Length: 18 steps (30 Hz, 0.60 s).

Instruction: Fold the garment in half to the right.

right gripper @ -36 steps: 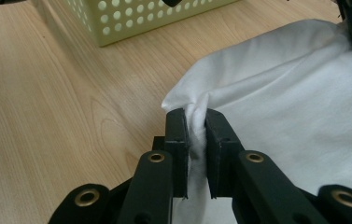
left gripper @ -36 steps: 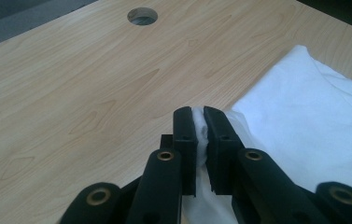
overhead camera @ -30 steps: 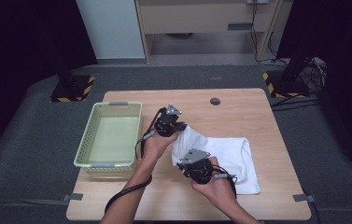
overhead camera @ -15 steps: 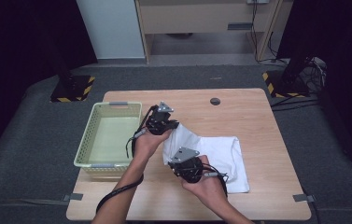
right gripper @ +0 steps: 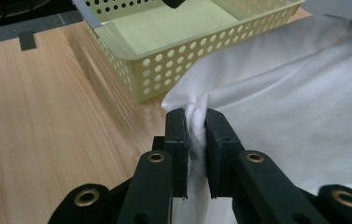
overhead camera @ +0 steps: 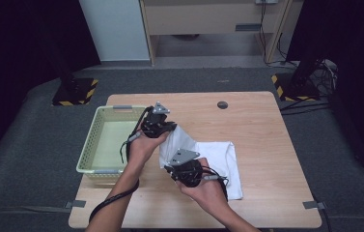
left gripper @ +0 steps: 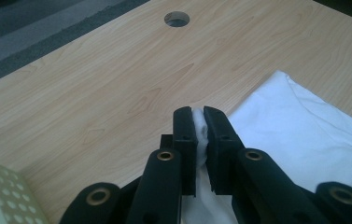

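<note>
A: Cloth (overhead camera: 218, 159), white, sits on the desk (overhead camera: 266, 130) right of centre, near the front edge. Its left part is lifted off the wood, the right part lies flat.

B: Who's got it?

A: Both. Left gripper (overhead camera: 170, 126) is clenched on the far left corner. In the left gripper view a thin fold of fabric is pinched between the jaws (left gripper: 200, 135), jaws nearly touching. Right gripper (overhead camera: 175, 170) is clamped on the near left corner; in the right gripper view the fabric bunches up between the pads (right gripper: 196, 126).

B: Cloth between the two?

A: Spans from one gripper to the other as a sloped sheet, raised above the desk. In the right gripper view it hangs with soft creases, not taut.

B: Surroundings?

A: Pale green perforated basket (overhead camera: 103, 116) on the left side of the desk, just beside the lifted edge. Can't tell if the cloth touches its wall. Left hand (overhead camera: 143, 145) is at the basket's right rim, right hand (overhead camera: 208, 191) near the desk's front edge.

B: Anything else on the desk?

A: Round cable hole (overhead camera: 223, 104) near the far edge, well apart from the cloth. It also appears in the left gripper view (left gripper: 177, 18). Grey carpet (overhead camera: 35, 145) all around.
</note>
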Available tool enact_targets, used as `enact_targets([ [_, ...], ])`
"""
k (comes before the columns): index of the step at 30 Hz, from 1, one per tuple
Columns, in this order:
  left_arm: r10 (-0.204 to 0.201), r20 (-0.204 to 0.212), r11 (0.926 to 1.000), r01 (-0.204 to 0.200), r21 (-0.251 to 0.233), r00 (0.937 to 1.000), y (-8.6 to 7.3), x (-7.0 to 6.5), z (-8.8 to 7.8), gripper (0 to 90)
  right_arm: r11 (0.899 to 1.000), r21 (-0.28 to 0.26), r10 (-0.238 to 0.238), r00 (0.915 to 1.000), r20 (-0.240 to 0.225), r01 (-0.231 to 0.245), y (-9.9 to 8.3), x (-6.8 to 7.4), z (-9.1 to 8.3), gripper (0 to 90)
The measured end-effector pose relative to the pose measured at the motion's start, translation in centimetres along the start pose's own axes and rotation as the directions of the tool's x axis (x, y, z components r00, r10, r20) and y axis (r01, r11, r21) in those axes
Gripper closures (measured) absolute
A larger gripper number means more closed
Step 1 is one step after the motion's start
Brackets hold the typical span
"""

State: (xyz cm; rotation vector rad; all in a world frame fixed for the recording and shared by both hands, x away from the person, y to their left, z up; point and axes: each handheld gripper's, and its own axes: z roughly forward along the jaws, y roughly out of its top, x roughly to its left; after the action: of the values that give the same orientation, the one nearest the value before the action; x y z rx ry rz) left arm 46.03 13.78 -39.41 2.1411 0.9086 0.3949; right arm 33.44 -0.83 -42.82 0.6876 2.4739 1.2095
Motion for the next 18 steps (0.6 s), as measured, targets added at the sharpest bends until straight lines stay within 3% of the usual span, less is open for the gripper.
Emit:
enact_targets([
  [10,0.003,0.036,1.0000,-0.002,-0.005,0.9993,1.4,-1.9,2.0,84.3,1.000,0.006,0.031,0.9995,0.001,-0.031,-1.5,-1.9,-2.5,80.8],
  [18,0.009,0.055,0.9997,-0.008,-0.025,0.9985,2.6,-2.9,2.3,84.3,0.999,-0.002,0.052,0.9987,0.001,-0.052,-1.7,-2.9,-4.4,80.8],
])
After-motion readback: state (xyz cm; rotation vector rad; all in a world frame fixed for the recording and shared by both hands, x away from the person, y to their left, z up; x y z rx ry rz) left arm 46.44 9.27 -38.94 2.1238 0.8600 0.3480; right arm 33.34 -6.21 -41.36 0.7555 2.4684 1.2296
